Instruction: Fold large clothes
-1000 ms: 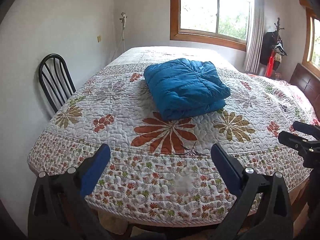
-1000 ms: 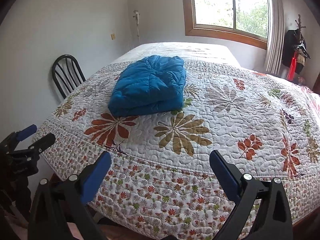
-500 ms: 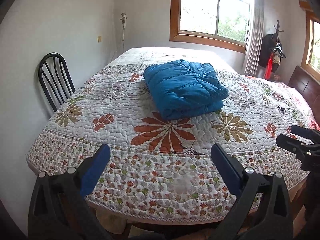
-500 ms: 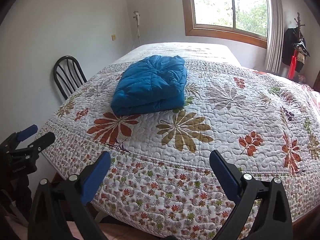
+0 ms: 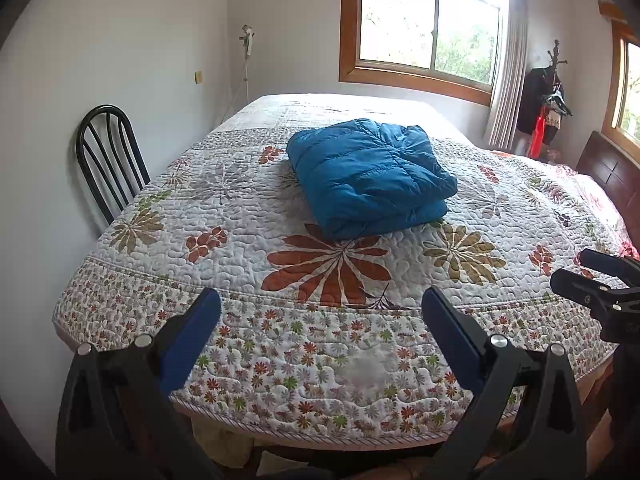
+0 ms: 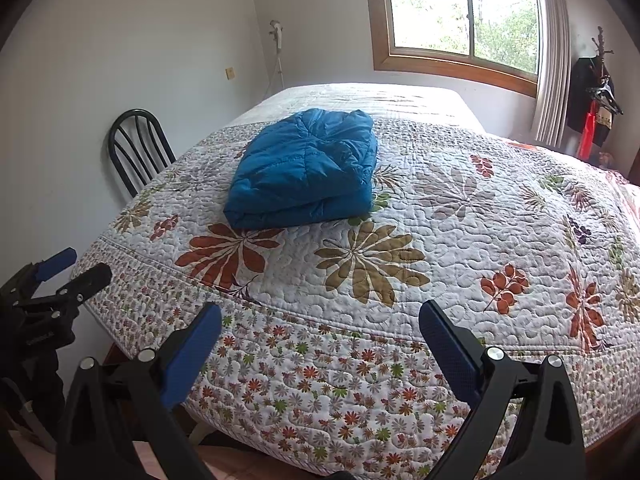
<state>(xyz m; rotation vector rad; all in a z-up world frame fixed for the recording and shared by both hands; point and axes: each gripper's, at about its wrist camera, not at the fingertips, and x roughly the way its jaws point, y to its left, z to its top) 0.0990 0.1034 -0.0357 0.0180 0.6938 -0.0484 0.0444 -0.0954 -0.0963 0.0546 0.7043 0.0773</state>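
A blue puffer jacket lies folded into a compact, layered bundle on a bed covered with a floral quilt, in a bedroom lit by a wood-framed window. The bundle sits toward the middle of the quilt, just beyond a large rust-red flower printed on the fabric, well apart from both handheld tools.

The left gripper hangs at the foot of the bed with its jaws spread wide, the blue pads holding nothing and touching nothing; only the quilt's hanging border shows between them. The right gripper hangs beside it in the same state, jaws wide and empty, clear of the bedding. Each tool appears at the edge of the other's view, level with the mattress edge.

Judged from how the garment lies, the folding itself looks complete or nearly so: edges are stacked, no sleeve trails loose, and the fold line faces the camera. The step in hand appears to be a stand-off from the finished bundle. Should any tidying remain, the next move would call for both tools to reach forward across the quilt to the near edge of the jacket, closing on the padded layers without dragging the slippery shell out of its fold. A black metal chair stands against the wall beside the bed.
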